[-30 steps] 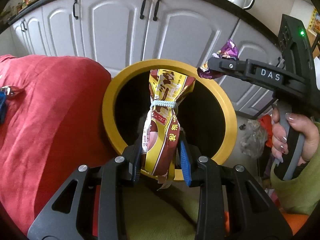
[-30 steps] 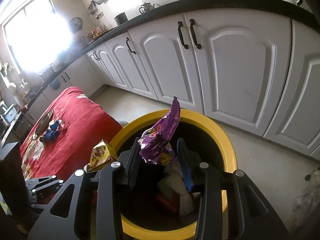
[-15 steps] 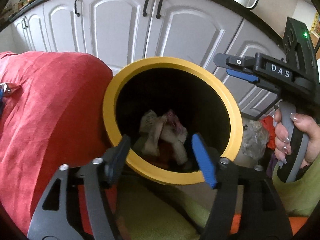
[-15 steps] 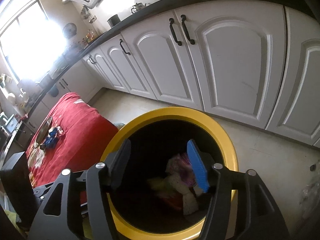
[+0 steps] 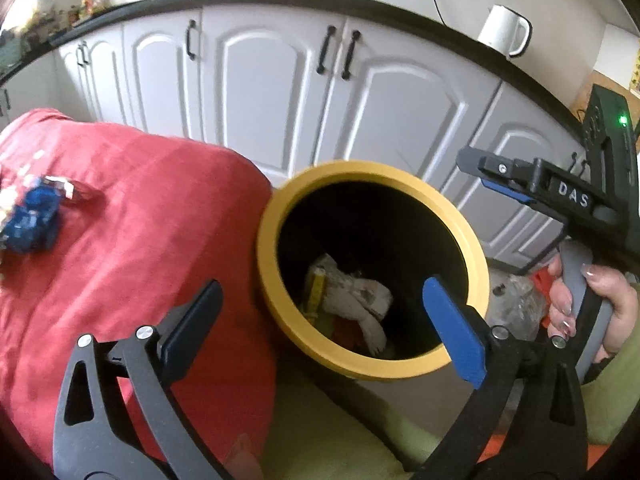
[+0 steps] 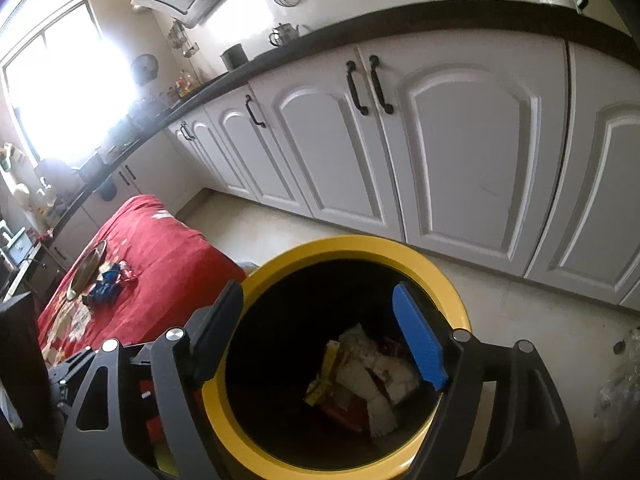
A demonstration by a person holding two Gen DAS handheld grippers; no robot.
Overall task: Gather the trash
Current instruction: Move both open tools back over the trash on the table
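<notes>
The left gripper (image 5: 320,320) stands with its jaws spread wide and nothing between them; they have just been opening. Its dark finger hangs over the red cloth (image 5: 120,248), its blue-padded finger over the near rim of the bin, so the span straddles the bin's left edge. Just ahead and below sits the yellow-rimmed bin (image 5: 472,256), round mouth tipped toward the camera, black inside. At its bottom lies the trash (image 5: 352,300): crumpled wrappers, white, red and yellow; a yellow-edged packet among them has its long side running roughly up and down in this view.

The right gripper (image 6: 320,332) is likewise apart and empty, its jaws just having been opening, held directly over the bin's mouth (image 6: 400,248). Straight below between its fingers the wrappers (image 6: 360,380) lie heaped; the yellow-edged packet slants from upper right to lower left there. In the left view a hand (image 5: 592,300) grips the grey handle of this tool, to the right of the bin.

Further left of both grippers, on the red cloth, lies a blue wrapper (image 5: 34,224) with a shiny one beside it. Beyond the bin run white cabinets (image 5: 260,92) under a dark countertop bearing a white kettle (image 5: 502,34).
</notes>
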